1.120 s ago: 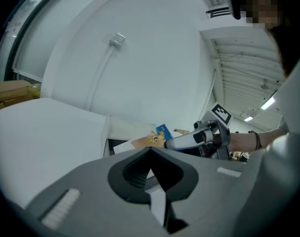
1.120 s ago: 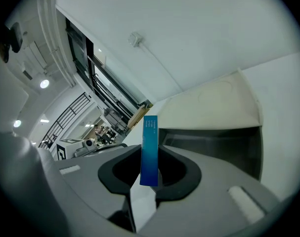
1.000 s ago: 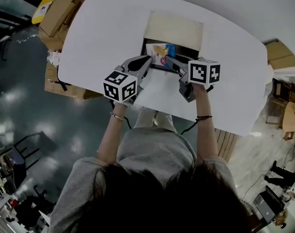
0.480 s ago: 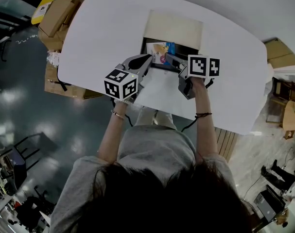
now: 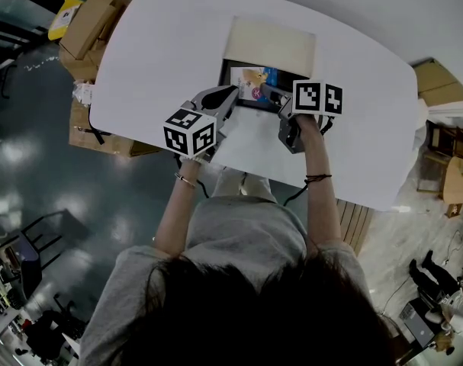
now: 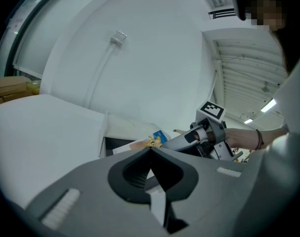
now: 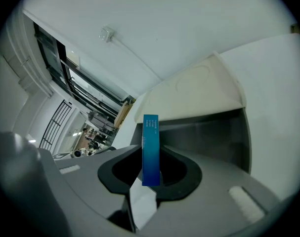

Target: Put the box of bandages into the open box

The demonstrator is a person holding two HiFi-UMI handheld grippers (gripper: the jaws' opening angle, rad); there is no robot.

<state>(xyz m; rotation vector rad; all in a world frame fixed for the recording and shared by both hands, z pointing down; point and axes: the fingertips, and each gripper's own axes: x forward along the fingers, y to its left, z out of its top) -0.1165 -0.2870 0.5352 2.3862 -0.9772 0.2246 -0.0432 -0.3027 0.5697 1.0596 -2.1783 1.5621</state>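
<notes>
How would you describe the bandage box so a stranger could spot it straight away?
On the white table stands an open box with a dark inside and a pale lid folded back. Over its opening the right claw grips the bandage box, a thin carton, the only colourful thing there: blue edge, bright picture on its face.

Head view: overhead, steeply down onto desk (image 5: 162, 52). Gripper views: close, low, along own jaws, from opposite sides; all share open box (image 5: 271, 44).

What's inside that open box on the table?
Only dark, bare inner walls show in the open box. The bandage box, pinched in the right gripper, is at its opening and hides part of the bottom, so anything lying there can't be seen.
</notes>
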